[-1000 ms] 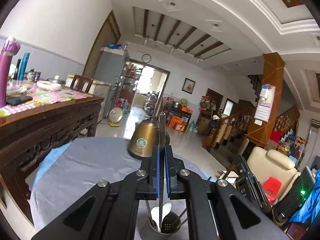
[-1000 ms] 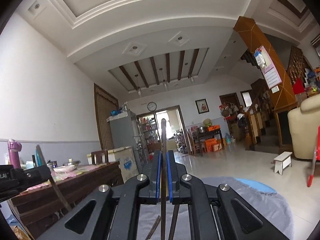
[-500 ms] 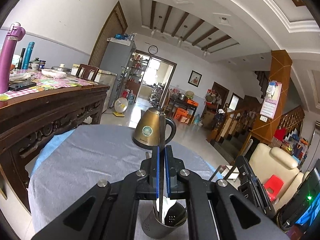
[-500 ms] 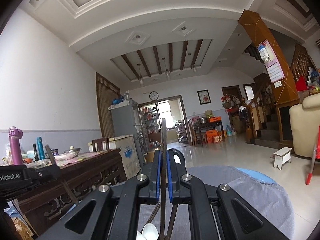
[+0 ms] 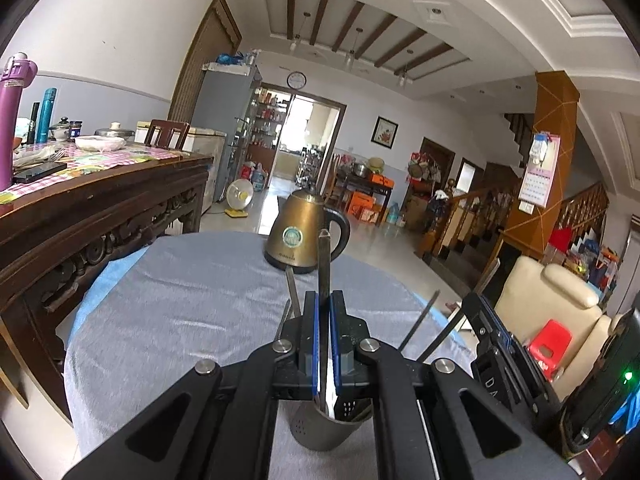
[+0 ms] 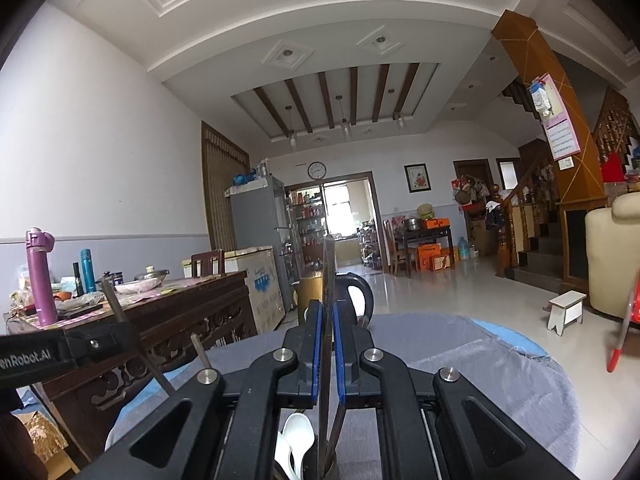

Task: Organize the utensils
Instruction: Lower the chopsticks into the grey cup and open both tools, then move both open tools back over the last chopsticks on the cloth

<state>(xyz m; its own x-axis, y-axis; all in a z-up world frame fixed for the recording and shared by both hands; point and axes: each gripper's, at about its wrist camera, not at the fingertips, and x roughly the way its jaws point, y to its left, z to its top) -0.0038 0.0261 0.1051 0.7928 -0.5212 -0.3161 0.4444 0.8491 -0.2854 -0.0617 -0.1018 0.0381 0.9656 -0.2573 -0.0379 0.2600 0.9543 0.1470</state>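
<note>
From the left wrist camera, the left gripper (image 5: 325, 312) has its blue pads pressed together on the flat handle of a metal utensil (image 5: 324, 264), which stands upright between them; its lower end reaches down into a grey perforated utensil holder (image 5: 320, 432) standing on the round table (image 5: 180, 312) covered with a grey cloth. Other thin metal handles (image 5: 294, 292) rise from the same holder just left of the jaws, and two more slant up to the right. A brass-coloured kettle (image 5: 302, 236) sits farther back on the table, well apart from the holder. At the right edge the right gripper's body shows as a black block, its jaws hidden there. A dark carved wooden table (image 5: 100, 216) with bottles and dishes stands to the left. From the right wrist camera, the right gripper (image 6: 328, 320) is likewise clamped on a flat metal utensil handle (image 6: 329, 272) that stands upright and runs down toward the holder, which is mostly hidden under the gripper body. White spoons (image 6: 298, 436) show below the jaws, just left of that handle. The left gripper's black body enters from the left edge, holding its own slanting handle.
</note>
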